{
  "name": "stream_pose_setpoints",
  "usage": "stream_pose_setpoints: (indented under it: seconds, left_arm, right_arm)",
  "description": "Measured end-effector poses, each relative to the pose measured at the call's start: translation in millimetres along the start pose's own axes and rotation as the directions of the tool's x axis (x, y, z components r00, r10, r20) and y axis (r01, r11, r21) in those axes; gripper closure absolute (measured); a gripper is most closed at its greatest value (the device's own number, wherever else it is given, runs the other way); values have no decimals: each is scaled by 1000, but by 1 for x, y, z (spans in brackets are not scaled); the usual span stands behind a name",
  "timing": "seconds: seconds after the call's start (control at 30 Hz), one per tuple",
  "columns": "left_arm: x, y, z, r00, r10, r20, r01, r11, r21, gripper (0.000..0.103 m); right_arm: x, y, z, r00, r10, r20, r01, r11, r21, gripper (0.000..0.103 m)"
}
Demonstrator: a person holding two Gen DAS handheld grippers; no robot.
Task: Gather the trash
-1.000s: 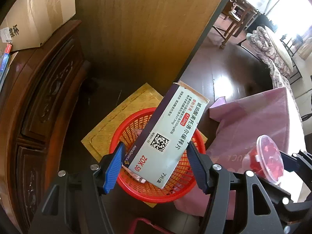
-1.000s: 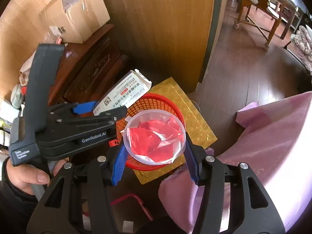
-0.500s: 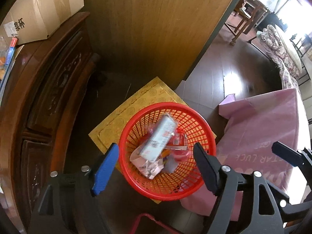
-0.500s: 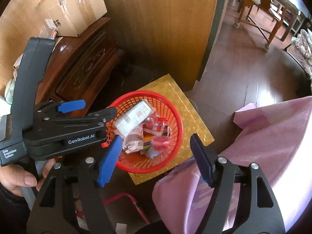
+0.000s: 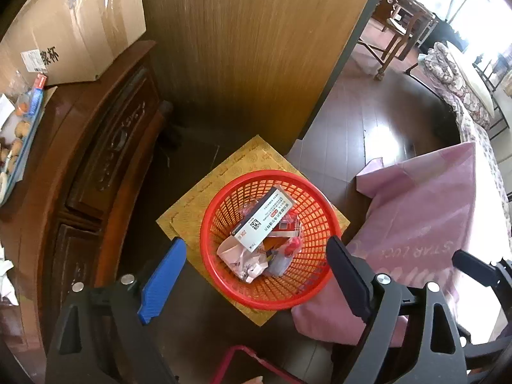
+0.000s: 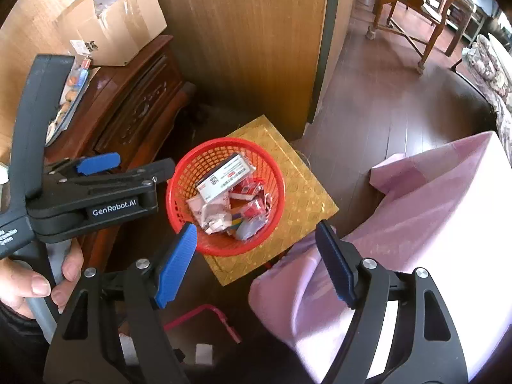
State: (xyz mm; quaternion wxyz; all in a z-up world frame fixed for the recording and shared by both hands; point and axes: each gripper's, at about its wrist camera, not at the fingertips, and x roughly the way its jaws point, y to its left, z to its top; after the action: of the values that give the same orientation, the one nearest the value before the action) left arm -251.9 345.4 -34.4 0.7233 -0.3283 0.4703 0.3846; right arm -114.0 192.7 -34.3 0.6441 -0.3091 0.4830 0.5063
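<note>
A red mesh basket (image 5: 220, 275) (image 6: 272, 198) stands on a gold mat (image 5: 192, 204) (image 6: 297, 198) on the floor. In it lie a white medicine box (image 5: 262, 222) (image 6: 225, 177), crumpled paper (image 5: 243, 259) and red plastic scraps (image 6: 252, 208). My left gripper (image 5: 252, 275) is open and empty above the basket's near rim; it also shows in the right wrist view (image 6: 128, 163). My right gripper (image 6: 256, 262) is open and empty, above the basket's near side.
A carved dark wooden cabinet (image 5: 96, 160) with a cardboard box (image 5: 80, 32) on top stands to the left. A wood panel wall (image 5: 243, 48) is behind the basket. A table with a pink cloth (image 5: 425, 211) (image 6: 432, 208) is on the right. A wooden chair (image 6: 416, 9) stands far back.
Both grippers opened. The medicine box dropped from the left gripper and the clear cup with red scraps from the right into the basket. Both grippers have since risen.
</note>
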Motion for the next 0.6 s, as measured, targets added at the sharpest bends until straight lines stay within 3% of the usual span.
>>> stream_pose_setpoints:
  seconds: [0.6]
  left_arm:
    - [-32, 0, -23, 999, 31, 22, -32, 999, 23, 13]
  right_arm:
    - [-20, 14, -28, 1000, -6, 10, 5, 1000, 24, 26]
